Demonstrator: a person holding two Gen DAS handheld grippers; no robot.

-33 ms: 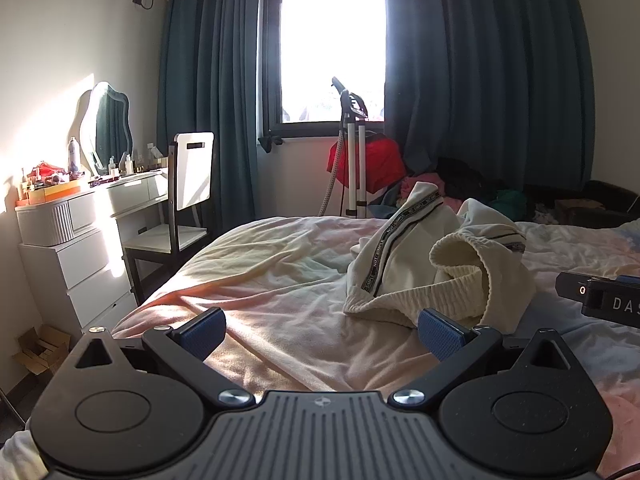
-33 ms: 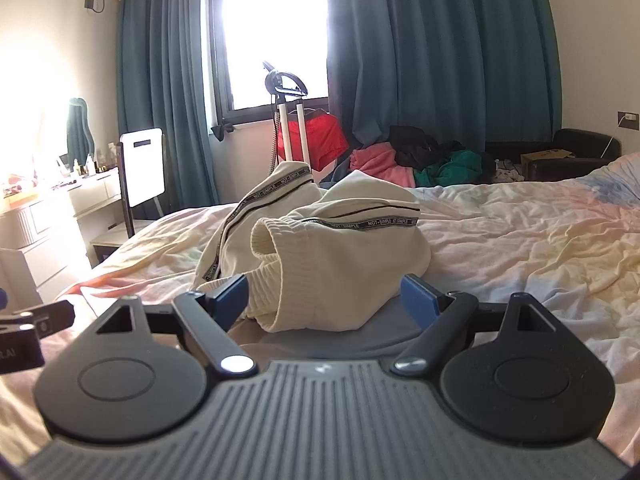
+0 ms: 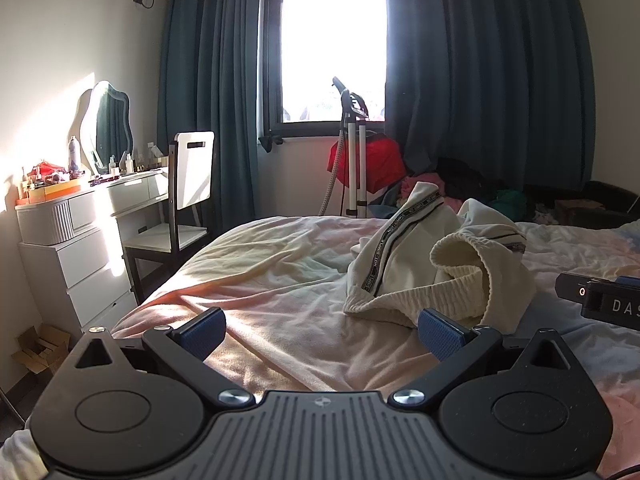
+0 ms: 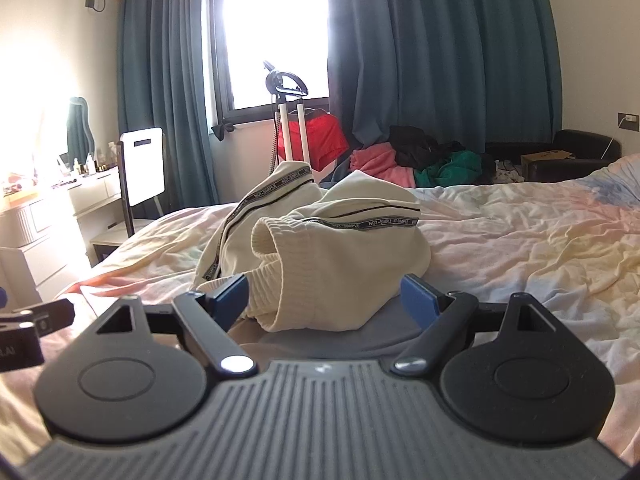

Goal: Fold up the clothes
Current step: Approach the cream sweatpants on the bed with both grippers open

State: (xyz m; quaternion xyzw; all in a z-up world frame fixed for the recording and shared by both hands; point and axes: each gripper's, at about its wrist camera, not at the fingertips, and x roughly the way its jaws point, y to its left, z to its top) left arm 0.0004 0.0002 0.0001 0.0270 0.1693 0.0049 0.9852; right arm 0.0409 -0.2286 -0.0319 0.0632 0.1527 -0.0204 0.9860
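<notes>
Cream garment crumpled, ribbed opening facing camera

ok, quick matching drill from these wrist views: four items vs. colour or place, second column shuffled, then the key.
1. sweatshirt
2. curtains
3. chair
4. left gripper

A. teal, flanking the window
B. jaws open over bare bedsheet
C. cream, crumpled on the bed
D. white back, beside the dresser

Pairs: 1-C, 2-A, 3-D, 4-B
</notes>
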